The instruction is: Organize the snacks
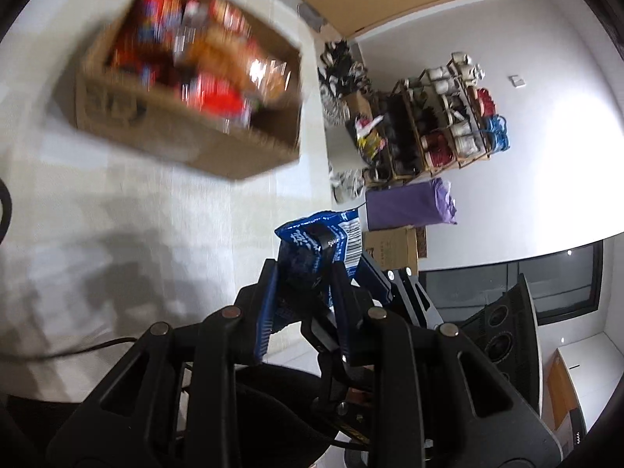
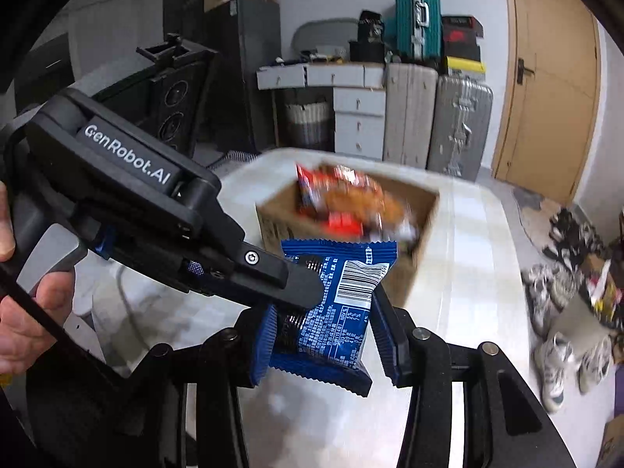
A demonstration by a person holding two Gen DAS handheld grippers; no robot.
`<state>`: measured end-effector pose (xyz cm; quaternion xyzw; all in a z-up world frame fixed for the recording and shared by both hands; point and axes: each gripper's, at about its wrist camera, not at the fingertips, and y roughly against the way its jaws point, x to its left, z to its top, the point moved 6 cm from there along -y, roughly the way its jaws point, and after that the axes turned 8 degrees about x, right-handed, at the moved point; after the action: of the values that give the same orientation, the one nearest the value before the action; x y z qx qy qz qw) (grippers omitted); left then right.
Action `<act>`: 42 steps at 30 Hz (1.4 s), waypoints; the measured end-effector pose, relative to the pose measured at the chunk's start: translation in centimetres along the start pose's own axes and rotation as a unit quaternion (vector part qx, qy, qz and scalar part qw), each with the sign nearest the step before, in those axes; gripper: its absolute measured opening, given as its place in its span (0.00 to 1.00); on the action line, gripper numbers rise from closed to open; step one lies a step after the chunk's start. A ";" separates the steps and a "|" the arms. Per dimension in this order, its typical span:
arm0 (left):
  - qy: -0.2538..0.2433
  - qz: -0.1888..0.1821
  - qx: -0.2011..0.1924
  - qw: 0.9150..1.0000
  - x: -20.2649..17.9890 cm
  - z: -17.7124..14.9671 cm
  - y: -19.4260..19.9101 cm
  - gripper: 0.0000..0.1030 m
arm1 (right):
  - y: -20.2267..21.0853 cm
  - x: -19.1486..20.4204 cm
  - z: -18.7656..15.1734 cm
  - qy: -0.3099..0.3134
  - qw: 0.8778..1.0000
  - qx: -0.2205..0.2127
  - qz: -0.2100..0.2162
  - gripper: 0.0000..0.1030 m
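A blue snack packet [image 2: 331, 304] with a white barcode hangs in the air above the white table [image 2: 468, 253]. My right gripper [image 2: 323, 312] is shut on it, a blue pad on each side edge. From the left comes my left gripper [image 2: 304, 288], pinching the packet's upper left part. In the left wrist view the same blue packet [image 1: 312, 257] stands edge-on in my left gripper [image 1: 304, 269], which is shut on it, and a finger of the right gripper [image 1: 374, 273] shows beside it. Behind stands an open cardboard box [image 2: 273, 222] [image 1: 156, 132], blurred, with several red and orange snack packs inside.
A person's hand [image 2: 23, 312] holds the left gripper's handle. Beyond the table are grey suitcases [image 2: 460, 117], white drawers [image 2: 358, 117] and a wooden door [image 2: 546, 78]. Shoes [image 2: 557, 351] lie on the floor. A rack of cord spools [image 1: 448, 117] and a purple bag [image 1: 409, 206] stand by the wall.
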<state>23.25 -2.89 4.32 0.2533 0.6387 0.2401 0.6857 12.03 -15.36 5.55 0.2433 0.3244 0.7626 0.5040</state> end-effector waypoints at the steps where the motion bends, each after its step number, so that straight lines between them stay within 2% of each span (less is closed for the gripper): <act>1: 0.001 0.002 -0.005 1.000 -0.3 0.6 0.8 0.23 | -0.1 0.0 1.2 0.003 1.000 -0.005 0.003 0.44; 5: 0.010 0.014 -0.021 1.000 -0.1 5.1 4.7 0.23 | -2.3 -0.4 5.9 -0.001 1.000 -0.012 0.020 0.44; 8: 0.023 0.023 -0.022 0.999 0.5 9.3 6.3 0.23 | -4.8 -1.6 9.3 -0.012 0.999 -0.011 0.041 0.44; 13: 0.033 0.052 -0.012 0.998 0.8 15.6 5.2 0.23 | -8.9 -5.5 13.1 -0.055 0.996 -0.007 0.065 0.44; 16: 0.038 0.056 -0.004 0.998 1.0 18.9 3.5 0.24 | -10.8 -7.8 13.9 -0.081 0.994 0.001 0.074 0.44; 20: 0.061 0.060 0.018 0.996 2.3 21.9 0.6 0.24 | -13.8 -10.3 13.8 -0.116 0.989 0.034 0.090 0.44; 23: 0.088 0.054 0.043 0.994 3.9 22.4 -1.0 0.27 | -15.9 -11.6 13.0 -0.143 0.982 0.068 0.105 0.44; 26: 0.089 0.047 0.045 0.994 4.3 22.7 -1.8 0.28 | -16.5 -12.5 11.7 -0.174 0.974 0.085 0.117 0.44; 29: 0.079 0.055 0.045 0.994 4.1 22.5 -2.2 0.31 | -16.3 -12.2 11.7 -0.160 0.977 0.095 0.106 0.45; 32: 0.072 0.051 0.047 0.995 3.6 21.4 -3.0 0.52 | -15.9 -11.3 11.9 -0.123 0.986 0.093 0.068 0.54; 34: 0.080 0.044 0.040 0.995 3.3 20.9 -2.5 0.81 | -15.3 -10.7 11.7 -0.111 0.989 0.081 0.055 0.64; 35: 0.076 0.045 0.038 0.995 3.3 19.9 -2.5 0.84 | -15.0 -10.5 11.7 -0.107 0.990 0.075 0.051 0.68; 37: 0.071 0.048 0.044 0.995 3.0 19.0 -2.3 0.86 | -13.8 -10.0 11.7 -0.098 0.993 0.056 0.040 0.83; 38: 0.071 0.046 0.046 0.995 2.9 18.5 -2.1 0.88 | -13.2 -9.8 11.6 -0.095 0.994 0.048 0.030 0.87; 39: 0.069 0.046 0.046 0.996 2.5 18.0 -2.1 0.96 | -12.8 -9.5 11.5 -0.091 0.995 0.042 0.019 0.89; 42: 0.064 0.040 0.046 0.996 1.9 16.5 -1.3 0.99 | -11.5 -8.9 11.2 -0.075 0.997 0.028 -0.007 0.89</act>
<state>39.84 -3.33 2.97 0.2941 0.6808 0.2536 0.6210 30.20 -17.54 4.12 0.3115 0.3084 0.7295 0.5250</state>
